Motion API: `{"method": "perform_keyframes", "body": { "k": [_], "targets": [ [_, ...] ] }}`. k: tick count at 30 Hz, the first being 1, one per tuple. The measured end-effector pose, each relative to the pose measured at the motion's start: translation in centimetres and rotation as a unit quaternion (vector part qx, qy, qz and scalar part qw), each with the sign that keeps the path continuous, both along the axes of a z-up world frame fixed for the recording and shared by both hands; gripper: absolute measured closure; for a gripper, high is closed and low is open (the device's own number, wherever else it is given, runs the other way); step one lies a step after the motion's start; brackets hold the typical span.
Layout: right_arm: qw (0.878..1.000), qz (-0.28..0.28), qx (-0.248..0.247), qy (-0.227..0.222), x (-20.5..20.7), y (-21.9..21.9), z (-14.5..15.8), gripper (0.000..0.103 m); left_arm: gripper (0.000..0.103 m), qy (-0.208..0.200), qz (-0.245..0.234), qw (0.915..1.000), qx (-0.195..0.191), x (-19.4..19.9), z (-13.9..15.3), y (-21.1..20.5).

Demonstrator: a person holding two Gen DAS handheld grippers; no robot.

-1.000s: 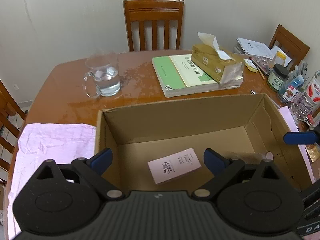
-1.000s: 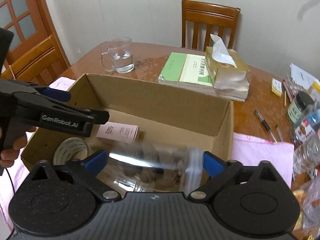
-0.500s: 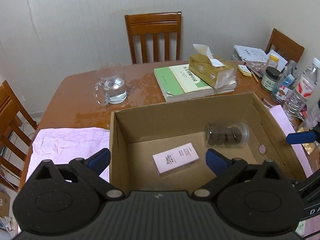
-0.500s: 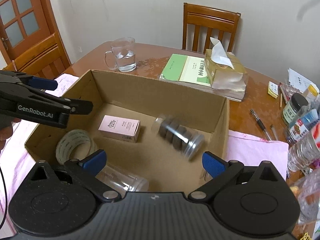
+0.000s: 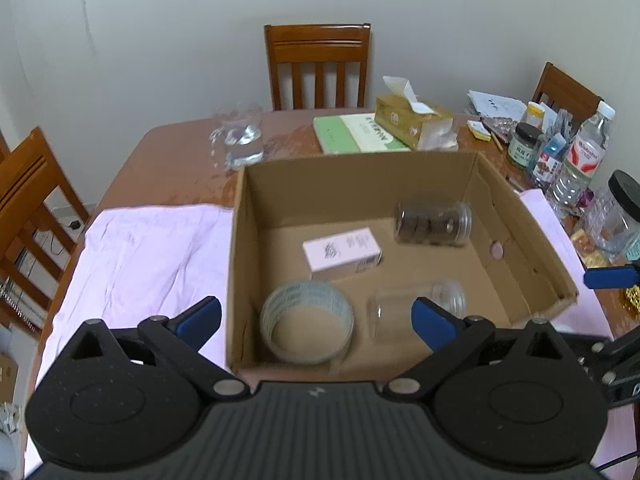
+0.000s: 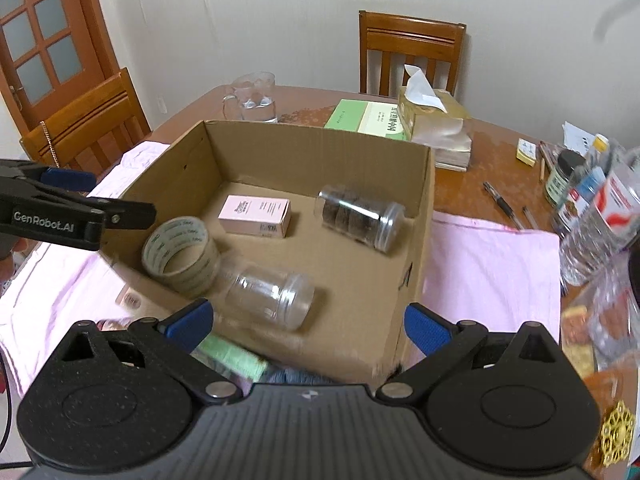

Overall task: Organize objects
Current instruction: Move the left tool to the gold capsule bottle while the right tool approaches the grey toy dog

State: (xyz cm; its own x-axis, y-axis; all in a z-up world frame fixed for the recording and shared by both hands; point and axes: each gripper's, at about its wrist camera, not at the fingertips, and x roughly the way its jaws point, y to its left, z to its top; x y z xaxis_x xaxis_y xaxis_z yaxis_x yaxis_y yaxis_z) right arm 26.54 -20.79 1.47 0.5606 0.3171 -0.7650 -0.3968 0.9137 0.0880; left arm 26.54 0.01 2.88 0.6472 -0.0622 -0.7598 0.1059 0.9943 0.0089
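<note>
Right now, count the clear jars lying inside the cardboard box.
2: the jar of dark discs near the far right wall, and the empty jar near the front, beside the tape roll.

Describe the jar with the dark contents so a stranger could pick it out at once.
Find the open cardboard box on the wooden table. Inside, toward its far right corner, a clear plastic jar lies on its side beside a pink carton. Unlike the empty clear jar nearer the grippers, it holds a stack of dark round pieces.

Left gripper (image 5: 316, 318) and right gripper (image 6: 308, 322) both gape, empty
</note>
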Motion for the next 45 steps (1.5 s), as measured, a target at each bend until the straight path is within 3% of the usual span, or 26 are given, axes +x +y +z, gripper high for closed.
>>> {"method": "perform_keyframes", "body": {
  "k": [9,12,15,21,29,41,45],
  "targets": [
    [0.999,-0.048,0.021,0.002,-5.1,-1.0,-0.9,0.0,0.002,0.033,0.03,0.9986,-0.03,-3.6,-2.3,2.5],
    [0.998,-0.051,0.025,0.004,-6.8,-1.1,-1.8,0.0,0.002,0.042,0.033,0.9985,-0.016,-4.7,-3.5,2.8],
    [0.999,-0.042,0.02,0.012,-8.0,-0.9,-3.1,0.0,0.002,0.041,0.041,0.9982,-0.011,-5.6,-4.3,3.1],
    [1.0,0.016,-0.011,0.022,-9.3,0.0,-5.5,0.0,0.002,0.054,0.057,0.996,-0.042,-6.6,-5.1,3.8],
    [0.995,0.079,-0.016,0.055,-8.1,0.5,-7.9,0.0,0.002,0.054,0.053,0.9967,-0.03,-7.1,-5.4,3.7],
    [0.991,0.069,-0.019,0.115,-10.5,0.3,-8.8,0.0,0.002,0.067,0.057,0.9957,-0.03,-6.5,-6.5,4.1],
    [0.992,0.057,-0.038,0.104,-11.3,0.7,-9.4,0.0,0.002,0.07,0.067,0.9947,-0.033,-5.8,-7.2,4.1]
  ]
}}
